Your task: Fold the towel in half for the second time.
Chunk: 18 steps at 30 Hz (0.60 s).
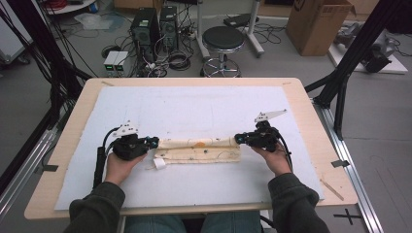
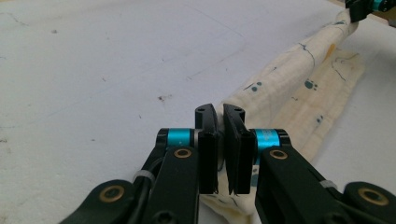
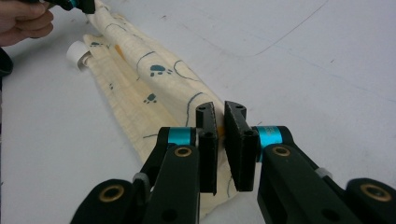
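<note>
Mid-mat (image 1: 194, 104), the cream paw-print cloth (image 1: 199, 149) is already folded into a long narrow strip, each end pinched by a closed gripper, left gripper (image 1: 151, 142) and right gripper (image 1: 239, 139), so further folding or rolling is judged left.

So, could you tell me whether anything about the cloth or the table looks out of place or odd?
Only small things: a white tag curls out from the cream paw-print cloth at its left end, and a thin wooden stick lies loose on the table's bare right edge. Both grippers pinch the cloth's ends evenly.
</note>
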Available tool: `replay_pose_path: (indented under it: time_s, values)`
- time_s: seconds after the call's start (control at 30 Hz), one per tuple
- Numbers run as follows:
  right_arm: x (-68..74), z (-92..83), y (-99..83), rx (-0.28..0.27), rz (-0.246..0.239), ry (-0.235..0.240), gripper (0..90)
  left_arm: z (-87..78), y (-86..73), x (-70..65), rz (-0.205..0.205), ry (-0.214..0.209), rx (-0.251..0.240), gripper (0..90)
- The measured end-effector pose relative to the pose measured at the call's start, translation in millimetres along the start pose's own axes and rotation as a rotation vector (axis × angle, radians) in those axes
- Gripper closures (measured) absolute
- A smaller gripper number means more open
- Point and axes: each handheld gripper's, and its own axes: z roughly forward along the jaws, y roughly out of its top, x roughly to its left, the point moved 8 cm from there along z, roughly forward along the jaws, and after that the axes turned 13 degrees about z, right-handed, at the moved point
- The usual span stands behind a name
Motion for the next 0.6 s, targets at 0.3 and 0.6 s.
replay_pose_path:
  time_s: [0.3,0.6]
  values:
    - [3.5,-4.0,-10.3,0.002,-0.007,0.003,83.6,-3.3,0.2,-11.3,0.04,-0.017,0.024,84.0]
    - [6.3,-3.8,-23.9,0.018,-0.017,0.002,83.5,-2.6,-4.7,-21.6,0.072,-0.027,0.089,83.7]
